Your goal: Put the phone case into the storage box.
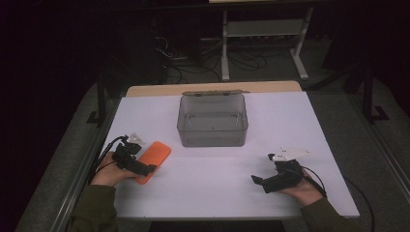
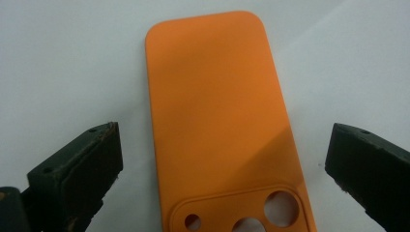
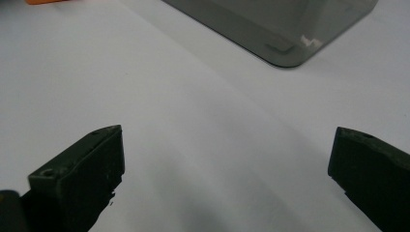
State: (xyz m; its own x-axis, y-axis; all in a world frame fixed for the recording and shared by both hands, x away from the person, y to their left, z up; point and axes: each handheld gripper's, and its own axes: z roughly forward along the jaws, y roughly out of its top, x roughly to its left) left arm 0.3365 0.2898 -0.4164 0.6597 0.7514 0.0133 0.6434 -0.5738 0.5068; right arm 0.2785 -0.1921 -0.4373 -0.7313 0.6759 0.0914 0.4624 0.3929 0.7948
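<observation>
Left gripper [image 2: 222, 159] hovering over flat orange silicone phone case [image 2: 222, 116], jaws spreading wide either side, gripping nothing. Case lying on white table [image 1: 217, 183], near left edge. Clear grey plastic box [image 1: 212, 121] sitting at table centre, farther back. Right gripper [image 3: 227, 159] resting near right edge, jaws gaping wide, holding nothing.

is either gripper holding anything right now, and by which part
Nothing is held. The left gripper has its jaws open on either side of the flat orange phone case, not touching it. The right gripper is open over bare white table.
</observation>
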